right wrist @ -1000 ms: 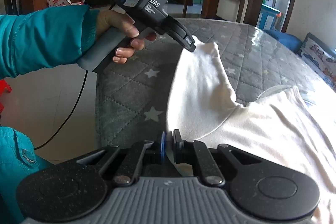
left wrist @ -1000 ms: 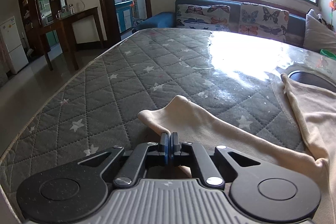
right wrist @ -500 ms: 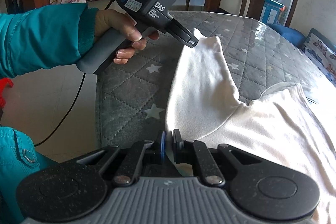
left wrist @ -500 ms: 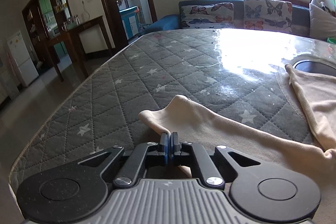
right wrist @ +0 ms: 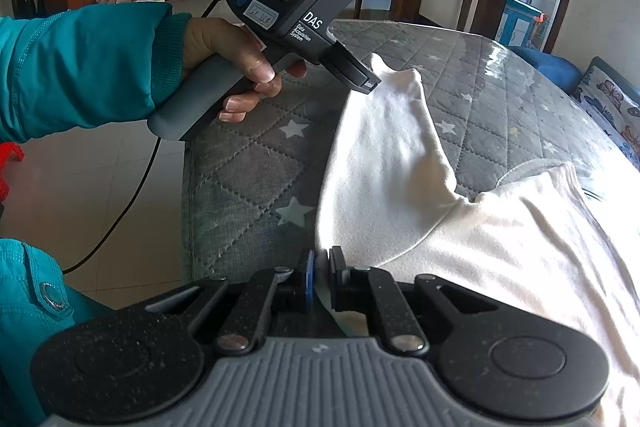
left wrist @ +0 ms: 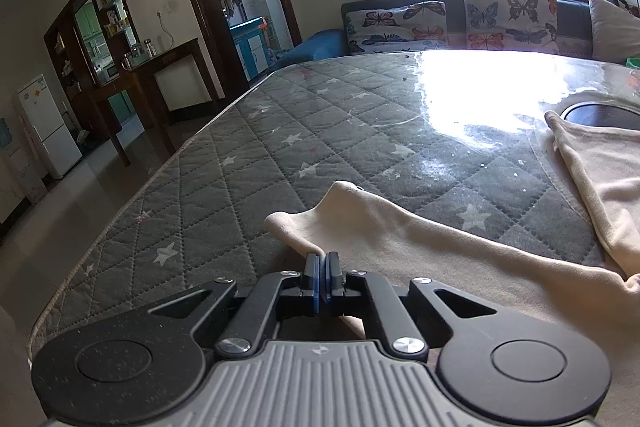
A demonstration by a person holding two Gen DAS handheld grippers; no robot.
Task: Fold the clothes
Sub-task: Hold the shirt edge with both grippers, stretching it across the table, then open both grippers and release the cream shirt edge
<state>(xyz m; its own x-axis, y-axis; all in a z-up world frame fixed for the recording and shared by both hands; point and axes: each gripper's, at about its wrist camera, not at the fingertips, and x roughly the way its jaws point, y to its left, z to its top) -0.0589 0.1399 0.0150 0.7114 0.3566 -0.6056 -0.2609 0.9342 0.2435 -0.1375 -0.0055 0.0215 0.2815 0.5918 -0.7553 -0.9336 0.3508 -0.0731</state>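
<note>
Living room setup today: a big quilted grey mattress [left wrist: 248,195] with little stars serves as the work surface, with a butterfly-print sofa [left wrist: 452,21] under the window behind it.

On it lies a cream long-sleeve shirt [right wrist: 520,251], spread near the edge closest to me. My left gripper [left wrist: 322,261] is pinched shut on the end of one sleeve [left wrist: 360,223], right at the cuff corner, which lies draped along the mattress. My right gripper [right wrist: 320,259] is clamped on the shirt's edge too, where that sleeve meets the body as far as I can tell. In the right view you can see the hand [right wrist: 236,63] on the left handle, teal sleeve [right wrist: 80,67] and all.

Step-wise I'd say this is the sleeve fold: both ends of the sleeve are gripped but it still sticks out away from the body. Next move should be to lift the cuff and swing it across onto the torso, keeping the right pinch as the pivot so the body doesn't drag along.

Versus a second ago: barely anything. Both pinches are unchanged and the shirt lies the same. The left view has tilted and rolled a bit, so the horizon sits differently.
</note>
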